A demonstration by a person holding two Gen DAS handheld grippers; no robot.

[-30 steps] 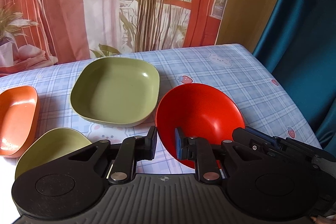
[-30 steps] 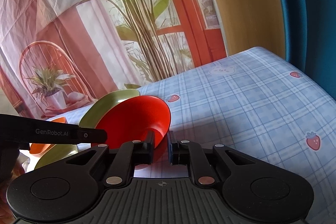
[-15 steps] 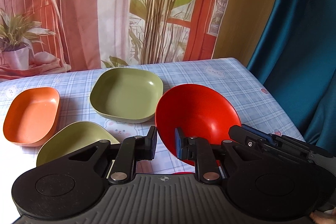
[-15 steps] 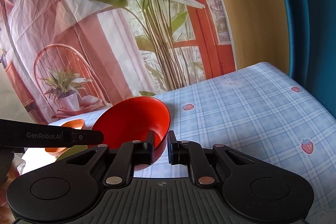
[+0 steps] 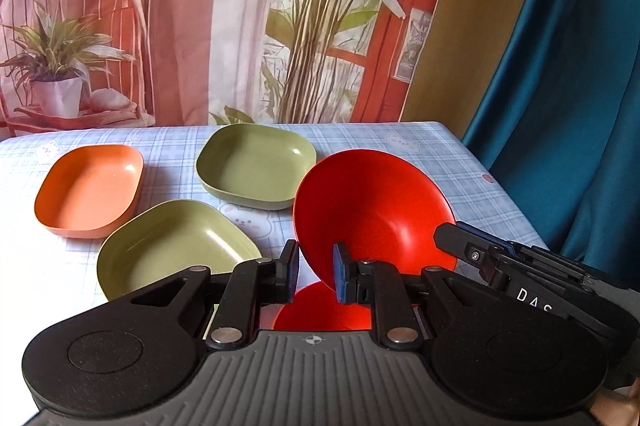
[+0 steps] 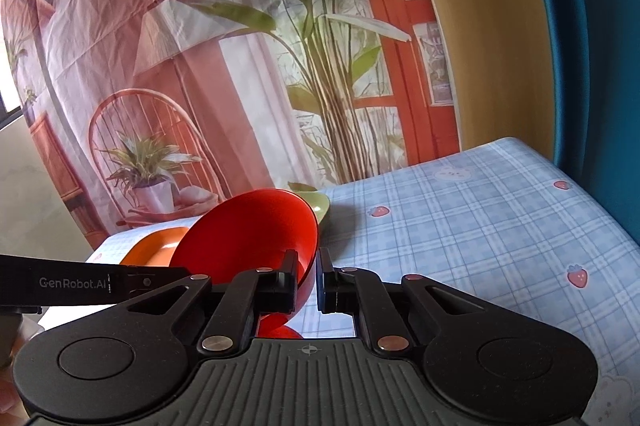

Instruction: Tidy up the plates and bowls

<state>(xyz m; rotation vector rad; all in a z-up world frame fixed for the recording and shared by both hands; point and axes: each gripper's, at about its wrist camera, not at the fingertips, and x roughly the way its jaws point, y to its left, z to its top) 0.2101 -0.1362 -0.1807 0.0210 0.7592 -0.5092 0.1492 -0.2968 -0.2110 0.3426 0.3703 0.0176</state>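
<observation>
A red bowl point(image 5: 372, 202) hangs tilted above the table, held from both sides. My left gripper point(image 5: 315, 268) is shut on its near rim. My right gripper point(image 6: 307, 278) has the bowl's point(image 6: 248, 226) rim between its fingers and its jaws are closing on it; in the left wrist view it point(image 5: 448, 238) reaches in from the right. A second red bowl point(image 5: 320, 310) lies below, mostly hidden by the grippers. On the cloth sit an orange dish point(image 5: 92, 186), a far green dish point(image 5: 256, 162) and a near green dish point(image 5: 172, 246).
The table point(image 6: 460, 226) wears a blue checked cloth with strawberry prints; its right edge drops off beside a blue curtain point(image 5: 560, 86). A printed backdrop of plants and a chair hangs behind the far edge.
Both grippers have risen and drawn back with the red bowl. More of the table and dishes shows, and a second red bowl has appeared beneath the held one.
</observation>
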